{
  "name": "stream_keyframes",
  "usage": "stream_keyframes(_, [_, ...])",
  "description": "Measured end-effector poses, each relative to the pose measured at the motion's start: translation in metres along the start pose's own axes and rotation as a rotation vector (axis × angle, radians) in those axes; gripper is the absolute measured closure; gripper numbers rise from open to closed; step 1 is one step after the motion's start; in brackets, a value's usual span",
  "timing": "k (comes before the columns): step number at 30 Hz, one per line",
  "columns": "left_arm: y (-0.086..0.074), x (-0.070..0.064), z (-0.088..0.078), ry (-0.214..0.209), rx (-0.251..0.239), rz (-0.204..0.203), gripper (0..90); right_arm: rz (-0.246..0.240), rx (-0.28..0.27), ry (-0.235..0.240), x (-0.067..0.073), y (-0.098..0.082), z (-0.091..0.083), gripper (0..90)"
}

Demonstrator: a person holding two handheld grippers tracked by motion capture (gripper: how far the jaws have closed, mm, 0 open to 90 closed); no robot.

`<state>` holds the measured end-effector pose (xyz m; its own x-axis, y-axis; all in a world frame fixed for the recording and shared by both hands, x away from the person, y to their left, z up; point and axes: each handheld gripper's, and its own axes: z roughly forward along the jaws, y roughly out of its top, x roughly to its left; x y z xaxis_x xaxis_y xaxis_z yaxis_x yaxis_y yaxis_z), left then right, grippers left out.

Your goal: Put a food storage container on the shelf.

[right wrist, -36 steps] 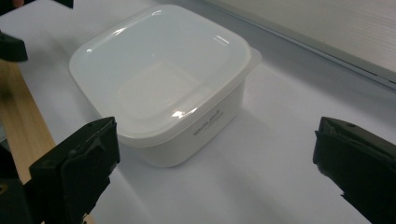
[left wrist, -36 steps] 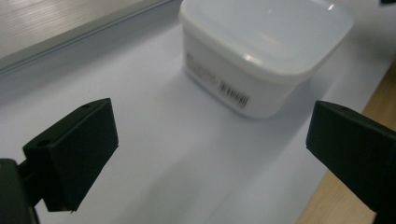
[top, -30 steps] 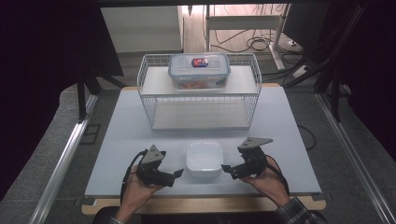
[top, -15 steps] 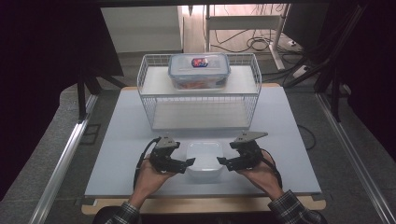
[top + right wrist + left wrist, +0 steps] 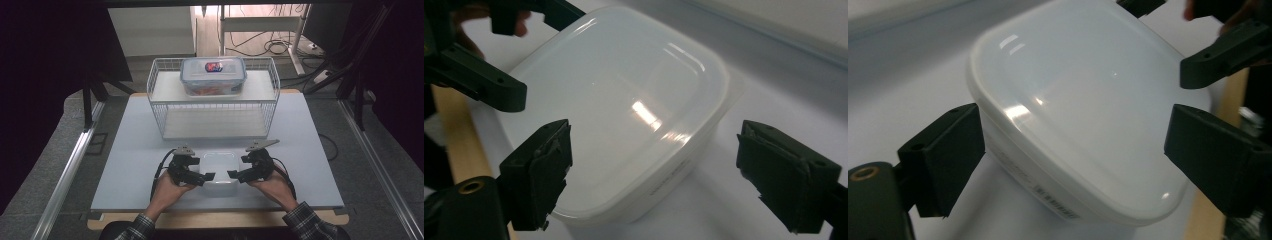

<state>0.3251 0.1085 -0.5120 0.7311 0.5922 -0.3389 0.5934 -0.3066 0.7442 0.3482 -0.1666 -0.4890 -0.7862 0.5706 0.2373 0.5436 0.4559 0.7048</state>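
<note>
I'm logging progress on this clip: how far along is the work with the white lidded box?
Done: both grippers have reached the white box near the table's front edge. In hand: the left gripper and right gripper flank its two ends, jaws open and straddling its corners, no grip visible. Left: closing, lifting and placing it; the wire rack behind already carries a clear container.

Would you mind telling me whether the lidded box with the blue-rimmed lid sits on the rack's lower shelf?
No, the lidded box stands on the top shelf of the white wire rack.
</note>
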Motion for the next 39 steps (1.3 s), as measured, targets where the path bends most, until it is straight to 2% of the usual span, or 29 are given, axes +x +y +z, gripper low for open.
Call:
stream_keyframes(3, [-0.003, -0.001, 0.0, -0.029, 0.01, -0.016, 9.7, 0.048, 0.014, 0.062, -0.002, -0.003, 0.001, 19.0])
stream_keyframes(6, [-0.005, -0.004, -0.002, -0.029, 0.018, -0.024, 14.0, 0.075, 0.034, 0.077, -0.001, -0.004, 0.001, 19.5])
stream_keyframes(7, [-0.007, -0.005, -0.006, -0.034, 0.028, -0.035, 16.6, 0.088, 0.037, 0.07, 0.002, -0.006, -0.003, 25.9])
stream_keyframes(8, [-0.007, -0.005, -0.006, -0.034, 0.028, -0.035, 19.4, 0.088, 0.037, 0.07, 0.002, -0.006, -0.003, 25.9])
stream_keyframes(9, [-0.009, -0.003, -0.012, -0.05, 0.028, -0.057, 23.5, 0.113, 0.03, 0.067, 0.003, -0.007, -0.009, 37.2])
stream_keyframes(11, [-0.01, -0.001, -0.018, -0.052, 0.007, -0.071, 33.2, 0.138, 0.015, 0.057, 0.002, -0.008, -0.015, 49.0])
stream_keyframes(12, [-0.01, -0.001, -0.018, -0.052, 0.007, -0.071, 40.7, 0.138, 0.015, 0.057, 0.002, -0.008, -0.015, 49.0])
stream_keyframes(13, [-0.01, -0.001, -0.022, -0.046, -0.006, -0.067, 47.1, 0.161, 0.01, 0.05, 0.001, -0.008, -0.019, 55.5])
stream_keyframes(14, [-0.01, -0.001, -0.025, -0.037, -0.014, -0.062, 50.3, 0.182, 0.007, 0.056, 0.0, -0.008, -0.02, 57.4])
stream_keyframes(16, [-0.012, -0.001, -0.027, -0.027, -0.038, -0.098, 54.8, 0.199, -0.01, 0.055, 0.0, -0.008, -0.021, 59.8])
stream_keyframes(19, [-0.013, -0.002, -0.03, -0.006, -0.069, -0.108, 63.9, 0.193, -0.04, 0.031, 0.001, -0.007, -0.024, 66.4])
stream_keyframes(22, [-0.012, -0.003, -0.032, 0.006, -0.087, -0.12, 68.2, 0.197, -0.057, 0.018, 0.001, -0.006, -0.026, 70.1])
stream_keyframes(23, [-0.013, -0.003, -0.032, 0.014, -0.102, -0.128, 72.3, 0.208, -0.076, 0.01, 0.001, -0.007, -0.027, 74.1])
stream_keyframes(26, [-0.013, -0.005, -0.033, 0.035, -0.112, -0.135, 78.8, 0.21, -0.093, -0.003, 0.001, -0.007, -0.028, 77.8])
stream_keyframes(27, [-0.013, -0.005, -0.032, 0.049, -0.121, -0.145, 79.1, 0.181, -0.104, -0.037, 0.003, -0.008, -0.027, 78.2])
stream_keyframes(30, [-0.014, -0.005, -0.031, 0.061, -0.126, -0.141, 79.3, 0.167, -0.113, -0.057, 0.006, -0.008, -0.026, 78.3])
stream_keyframes(39, [-0.008, -0.009, -0.041, 0.064, -0.171, -0.124, 79.6, 0.141, -0.16, -0.053, 0.009, -0.004, -0.032, 78.3])
